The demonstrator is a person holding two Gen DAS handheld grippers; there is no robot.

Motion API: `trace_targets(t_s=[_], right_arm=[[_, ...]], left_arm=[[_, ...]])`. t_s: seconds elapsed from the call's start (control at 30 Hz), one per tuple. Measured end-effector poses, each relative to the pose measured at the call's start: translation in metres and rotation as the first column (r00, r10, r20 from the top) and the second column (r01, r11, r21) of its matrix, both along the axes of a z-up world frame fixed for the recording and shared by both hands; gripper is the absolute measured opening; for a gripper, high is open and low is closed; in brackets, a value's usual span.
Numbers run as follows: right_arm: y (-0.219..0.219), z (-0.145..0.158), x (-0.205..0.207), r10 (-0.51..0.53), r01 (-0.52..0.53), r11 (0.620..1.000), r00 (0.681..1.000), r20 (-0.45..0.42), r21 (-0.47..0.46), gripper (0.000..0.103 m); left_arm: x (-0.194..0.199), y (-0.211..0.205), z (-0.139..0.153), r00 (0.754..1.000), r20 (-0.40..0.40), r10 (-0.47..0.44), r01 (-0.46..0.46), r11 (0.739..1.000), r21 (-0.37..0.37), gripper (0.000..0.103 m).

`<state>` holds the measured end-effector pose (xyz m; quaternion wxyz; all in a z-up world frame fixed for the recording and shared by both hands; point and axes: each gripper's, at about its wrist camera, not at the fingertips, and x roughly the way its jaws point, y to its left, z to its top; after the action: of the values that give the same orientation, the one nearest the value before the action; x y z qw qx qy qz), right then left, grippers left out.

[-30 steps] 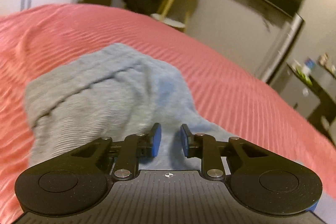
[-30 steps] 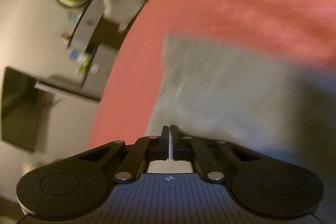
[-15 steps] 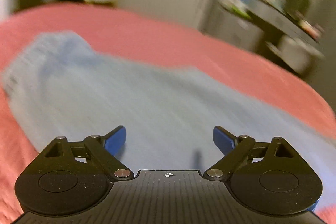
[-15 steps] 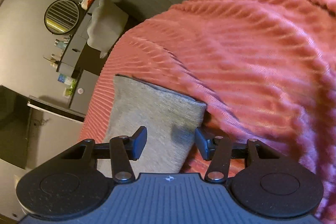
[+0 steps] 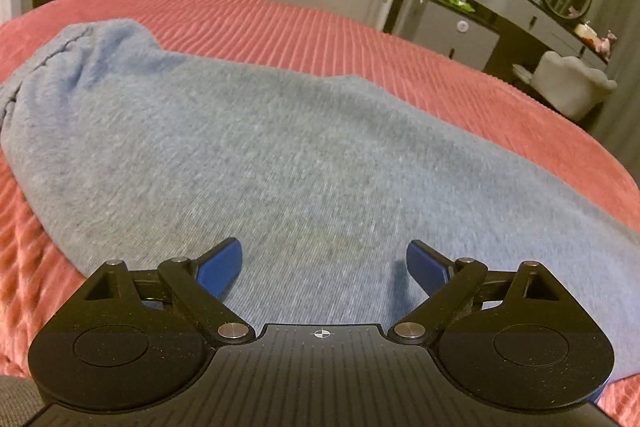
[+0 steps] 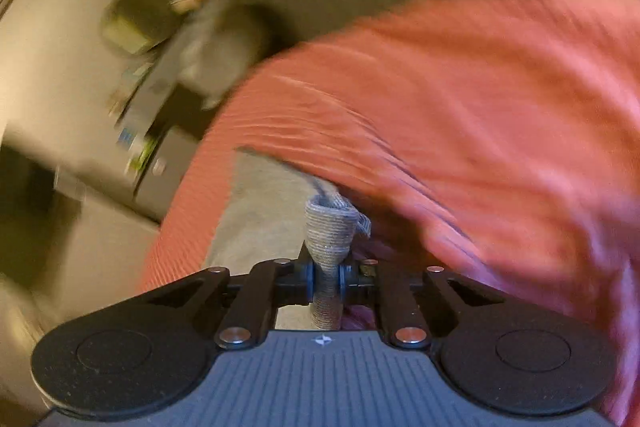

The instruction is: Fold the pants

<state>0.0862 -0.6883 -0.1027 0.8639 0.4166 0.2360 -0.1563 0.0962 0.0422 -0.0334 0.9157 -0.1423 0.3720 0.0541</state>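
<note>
One pair of grey pants [image 5: 280,155] lies spread along the red bedspread [image 5: 320,27], reaching toward its near edge. Over them the left gripper [image 5: 324,265] hangs with jaws spread wide and nothing between. Having just closed, the right gripper [image 6: 327,277] pinches a bunched fold of the pants' cloth.

Black left claw [image 5: 322,267], blue pads [image 5: 222,263] (silver pivot screws), ribbed housing.
</note>
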Motion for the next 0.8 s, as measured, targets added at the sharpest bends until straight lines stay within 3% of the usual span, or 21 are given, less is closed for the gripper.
trace_targets(t_s=[0.07,0.13,0.27,0.33,0.37,0.47,0.57,0.67,0.8], right_arm=[[0.025,0.014,0.007,0.093,-0.094,0.974,0.996,-0.019,-0.204,0.011],[0.043,0.019,0.014,0.151,-0.159,0.937,0.987,-0.051,-0.309,0.013],[0.054,0.018,0.023,0.127,-0.156,0.91,0.987,-0.098,-0.385,0.015],[0.056,0.017,0.027,0.12,-0.165,0.893,0.984,-0.132,-0.419,0.022],[0.056,0.017,0.028,0.116,-0.166,0.892,0.983,-0.142,-0.42,0.031],[0.043,0.008,0.024,0.052,-0.104,0.936,0.986,-0.16,-0.337,0.055],[0.015,-0.009,0.012,-0.033,0.016,0.993,0.989,-0.141,-0.118,0.058],[-0.01,-0.027,-0.011,-0.135,0.143,0.984,0.988,-0.077,0.108,0.058],[-0.027,-0.044,-0.026,-0.2,0.199,0.942,0.979,-0.022,0.271,0.055]], left_arm=[[-0.001,-0.007,0.002,1.0,-0.006,-0.004,0.005,1.0,0.023,0.095],[0.002,-0.009,0.0,1.0,-0.008,-0.011,0.011,0.999,0.046,0.095],[0.006,-0.01,0.0,1.0,-0.011,-0.016,0.016,0.998,0.058,0.095],[0.005,-0.008,0.0,1.0,-0.009,-0.013,0.013,0.999,0.048,0.095],[0.005,-0.007,0.0,1.0,-0.009,-0.011,0.012,0.999,0.044,0.095],[0.005,-0.007,-0.001,1.0,-0.011,-0.013,0.013,0.999,0.046,0.095],[0.005,-0.008,-0.001,1.0,-0.013,-0.017,0.018,0.998,0.054,0.096],[0.005,-0.007,-0.001,1.0,-0.013,-0.017,0.018,0.998,0.054,0.096],[0.006,-0.008,-0.002,1.0,-0.013,-0.021,0.022,0.998,0.059,0.096]])
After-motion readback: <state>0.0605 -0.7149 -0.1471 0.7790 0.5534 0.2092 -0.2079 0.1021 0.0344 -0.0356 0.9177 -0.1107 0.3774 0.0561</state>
